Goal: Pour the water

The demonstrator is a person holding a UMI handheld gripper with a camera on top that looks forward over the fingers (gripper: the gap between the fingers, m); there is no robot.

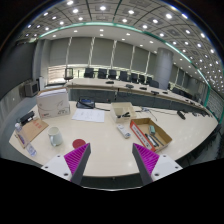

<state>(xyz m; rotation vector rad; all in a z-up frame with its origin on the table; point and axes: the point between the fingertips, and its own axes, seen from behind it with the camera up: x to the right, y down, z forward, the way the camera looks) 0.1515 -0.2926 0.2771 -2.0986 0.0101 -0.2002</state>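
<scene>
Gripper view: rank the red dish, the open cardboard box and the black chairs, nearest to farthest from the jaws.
1. Red dish, just ahead of the open gripper, toward the left finger.
2. Open cardboard box, beyond the right finger.
3. Black chairs, behind the far desk.

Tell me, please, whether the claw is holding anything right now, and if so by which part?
Nothing is held: the claw is open, its fingers apart above the table with nothing between them.
</scene>
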